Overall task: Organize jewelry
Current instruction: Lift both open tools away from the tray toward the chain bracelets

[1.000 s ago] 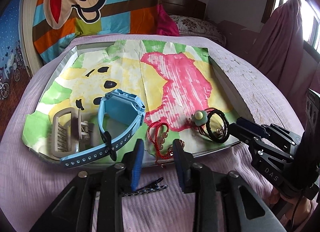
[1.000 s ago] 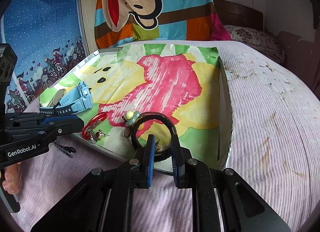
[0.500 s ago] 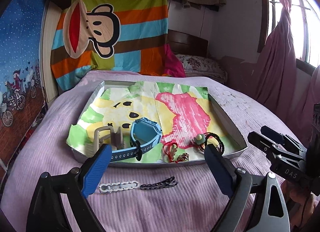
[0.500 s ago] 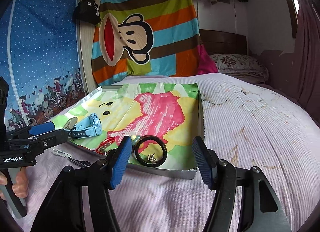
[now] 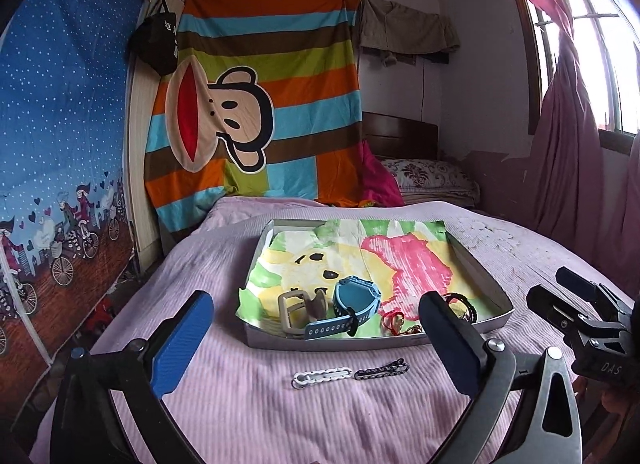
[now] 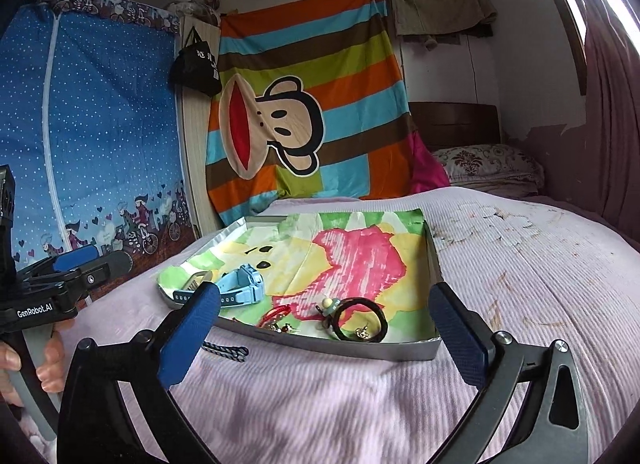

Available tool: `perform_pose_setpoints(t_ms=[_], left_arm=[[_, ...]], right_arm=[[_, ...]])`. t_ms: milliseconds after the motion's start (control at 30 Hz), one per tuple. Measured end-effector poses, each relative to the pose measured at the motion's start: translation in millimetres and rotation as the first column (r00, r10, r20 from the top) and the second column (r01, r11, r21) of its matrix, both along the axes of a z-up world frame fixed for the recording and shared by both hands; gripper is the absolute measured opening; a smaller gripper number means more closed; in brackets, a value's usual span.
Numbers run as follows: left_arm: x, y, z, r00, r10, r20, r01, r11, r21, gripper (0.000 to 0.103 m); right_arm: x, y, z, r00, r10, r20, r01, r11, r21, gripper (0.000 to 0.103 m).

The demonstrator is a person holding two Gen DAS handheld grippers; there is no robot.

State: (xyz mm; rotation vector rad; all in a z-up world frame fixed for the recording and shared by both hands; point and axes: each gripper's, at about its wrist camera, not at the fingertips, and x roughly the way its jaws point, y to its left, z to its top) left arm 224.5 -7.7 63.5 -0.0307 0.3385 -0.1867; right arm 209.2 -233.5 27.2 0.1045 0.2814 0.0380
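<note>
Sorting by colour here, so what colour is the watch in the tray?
Light blue. The watch shows best in the left wrist view, lying in the tray.

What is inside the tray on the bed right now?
The tray holds a blue watch, a beige hair claw, a red cord bracelet and black hair ties on painted paper. The paper hides the tray floor.

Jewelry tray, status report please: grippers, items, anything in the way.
Left gripper and right gripper just opened wide, nothing between them. Blue watch, red bracelet, black hair tie in tray. White clip, dark clip outside on bedspread. Path unobstructed.
</note>
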Motion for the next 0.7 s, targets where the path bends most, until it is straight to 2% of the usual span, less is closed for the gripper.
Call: perform_pose_setpoints(t_ms=[267,500,700], left_arm=[[-13.4,31.6,-4.5,0.999,0.033,-0.004,-0.033,0.999,-0.019,0.103],[-9.7,47.3,-21.2,0.997,0.05,-0.064,-0.052,0.998,-0.029,0.103],[5.6,55.2,-37.1,0.987,0.047,-0.156,-0.055,0.998,-0.042,0.103]], right_arm=[[-17.3,31.8,0.8,0.998,0.024,0.053,-0.022,0.999,-0.042,0.102],[-18.8,51.5,-8.9,0.998,0.039,0.04,-0.035,0.996,-0.079,0.102],[-3.6,57.7,-22.5,0.999,0.051,-0.011,-0.052,0.994,-0.098,0.102]])
